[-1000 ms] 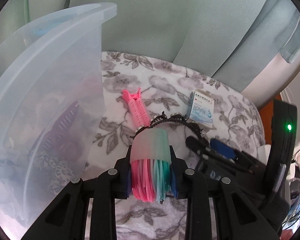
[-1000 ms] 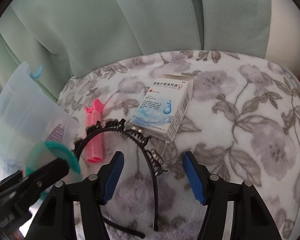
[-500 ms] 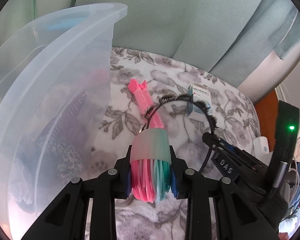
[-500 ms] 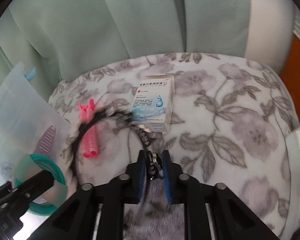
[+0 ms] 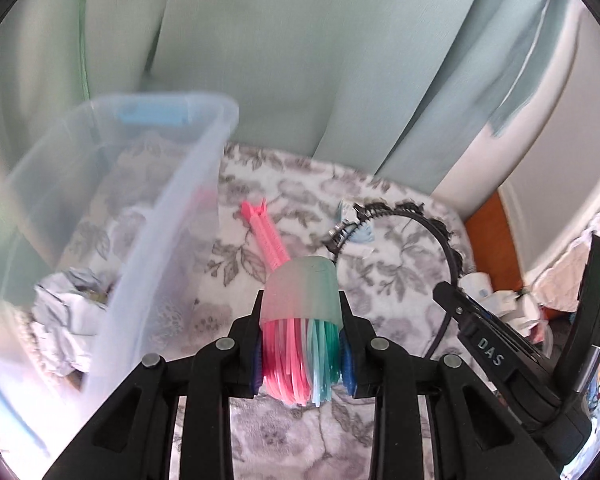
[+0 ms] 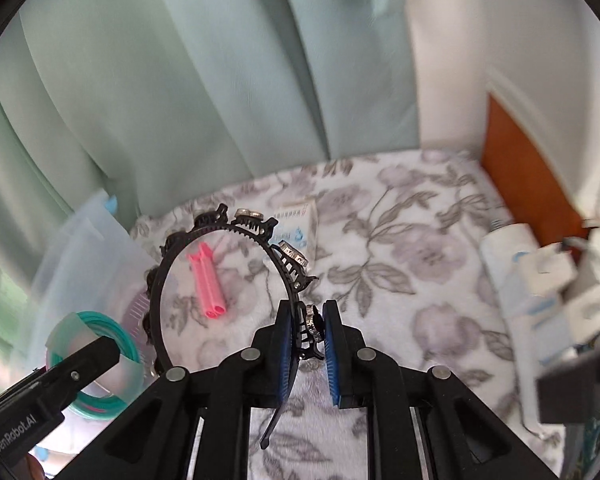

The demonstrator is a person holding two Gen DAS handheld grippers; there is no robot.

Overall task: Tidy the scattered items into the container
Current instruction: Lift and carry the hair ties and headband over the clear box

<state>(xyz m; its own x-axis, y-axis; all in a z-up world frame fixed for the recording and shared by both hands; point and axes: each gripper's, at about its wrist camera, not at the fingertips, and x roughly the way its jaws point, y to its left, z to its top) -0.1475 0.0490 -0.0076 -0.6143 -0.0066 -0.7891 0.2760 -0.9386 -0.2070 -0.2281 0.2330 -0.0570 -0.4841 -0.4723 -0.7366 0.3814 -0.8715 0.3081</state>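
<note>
Pinching one end of the black toothed headband (image 6: 220, 236), the right gripper (image 6: 308, 328) risks it swinging loose; the left gripper (image 5: 302, 344) clamps a bundle of hair ties (image 5: 300, 320), the clear plastic bin (image 5: 172, 216) left of its jaws

We have the left gripper (image 5: 300, 344) at bottom centre of the left wrist view, angled down, blue pads (image 5: 345, 362) pinching in from both sides on a bundle, jaws narrow and parallel. Its black body also shows at lower left of the right wrist view. We have the right gripper (image 6: 308, 344) at bottom centre of its own view, also pitched down, pads (image 6: 332, 356) nearly together with a thin band clamped between them. Its finger tip enters the left wrist view from the lower right, green light lit on its housing.
</note>
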